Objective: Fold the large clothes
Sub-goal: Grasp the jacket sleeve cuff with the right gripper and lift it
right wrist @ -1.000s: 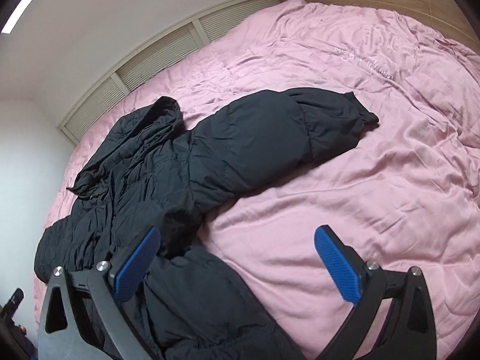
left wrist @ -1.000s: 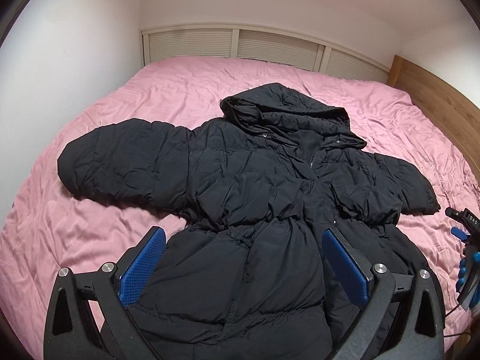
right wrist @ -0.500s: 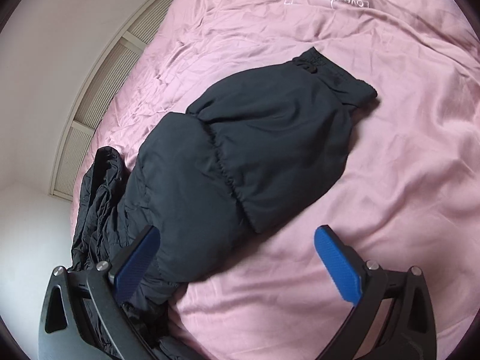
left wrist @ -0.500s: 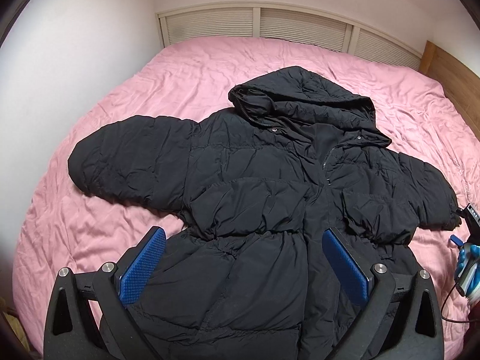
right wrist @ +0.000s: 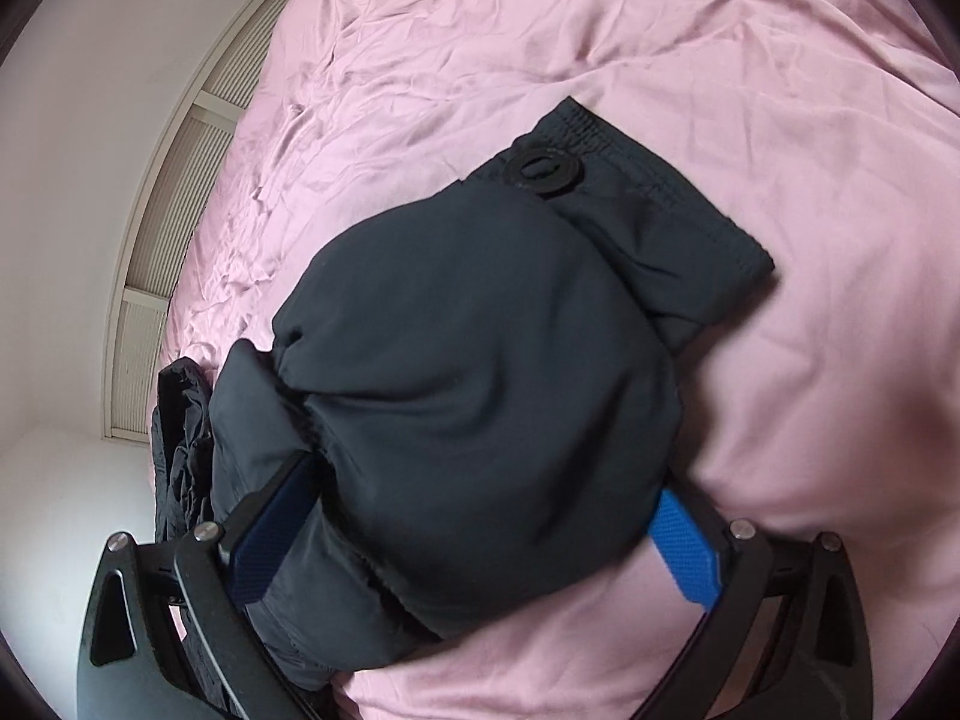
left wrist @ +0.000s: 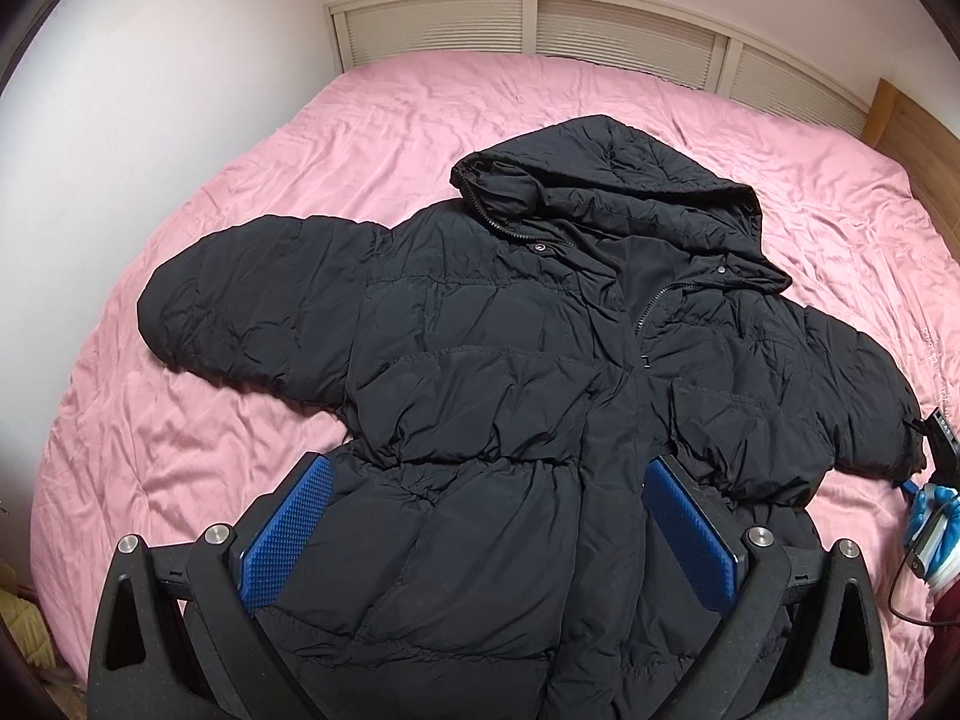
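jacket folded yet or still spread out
Spread out: the jacket lies flat on the bed, both sleeves out to the sides, hood up top.

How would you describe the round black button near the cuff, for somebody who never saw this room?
On the pink bedsheet lies a black puffer jacket. Follow its sleeve, between the right gripper's fingers, to the cuff. The button is a flat round disc there.

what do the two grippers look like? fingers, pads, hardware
The two look identical. The left gripper has a black frame with triangular cutouts, silver round bolt heads, and two fingers faced with blue knurled pads. The right gripper shows the same black frame, silver bolts and blue textured fingers. No hands or sleeves show on either gripper's handle.
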`<state>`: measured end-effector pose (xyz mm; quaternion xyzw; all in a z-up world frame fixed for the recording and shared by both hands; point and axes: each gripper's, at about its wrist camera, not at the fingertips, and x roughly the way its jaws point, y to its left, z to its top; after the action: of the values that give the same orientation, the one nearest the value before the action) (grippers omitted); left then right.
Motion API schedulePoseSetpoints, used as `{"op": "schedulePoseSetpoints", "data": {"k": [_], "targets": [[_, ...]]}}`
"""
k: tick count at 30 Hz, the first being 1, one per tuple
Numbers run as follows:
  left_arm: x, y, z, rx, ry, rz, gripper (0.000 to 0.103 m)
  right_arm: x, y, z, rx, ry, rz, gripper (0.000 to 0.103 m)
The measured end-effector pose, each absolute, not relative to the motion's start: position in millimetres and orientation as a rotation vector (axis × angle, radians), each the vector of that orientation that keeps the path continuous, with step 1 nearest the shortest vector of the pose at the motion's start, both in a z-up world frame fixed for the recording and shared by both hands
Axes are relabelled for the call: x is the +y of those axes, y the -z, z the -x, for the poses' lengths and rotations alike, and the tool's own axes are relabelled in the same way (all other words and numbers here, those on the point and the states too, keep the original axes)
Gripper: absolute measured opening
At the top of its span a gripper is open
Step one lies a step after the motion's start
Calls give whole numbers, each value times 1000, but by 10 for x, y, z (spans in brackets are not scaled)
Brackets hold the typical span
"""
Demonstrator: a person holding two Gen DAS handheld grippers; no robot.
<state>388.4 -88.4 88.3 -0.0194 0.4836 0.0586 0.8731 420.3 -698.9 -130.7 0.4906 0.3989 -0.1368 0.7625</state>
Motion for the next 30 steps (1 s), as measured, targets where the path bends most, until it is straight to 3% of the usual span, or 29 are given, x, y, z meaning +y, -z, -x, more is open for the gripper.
{"op": "schedulePoseSetpoints", "data": {"k": [2,6,12,18,30], "targets": [[-888,-889,-3876,1017,-124,41,102,-7047,1311,-4234,858,299,-1085,91],[-899,-914,-3871,1023,-127,39,102,-7162,1278,-4251,836,311,-1115,47],[-925,-972,-3849,1021,-121,44,102,-7130,999,-4339,822,268,-1033,16],[-914,-1111,-3792,1003,-127,52,102,-6966,597,-4410,812,220,-948,10],[-529,-1308,-3626,952,-163,100,102,-6101,-161,-4685,809,42,-773,8]]}}
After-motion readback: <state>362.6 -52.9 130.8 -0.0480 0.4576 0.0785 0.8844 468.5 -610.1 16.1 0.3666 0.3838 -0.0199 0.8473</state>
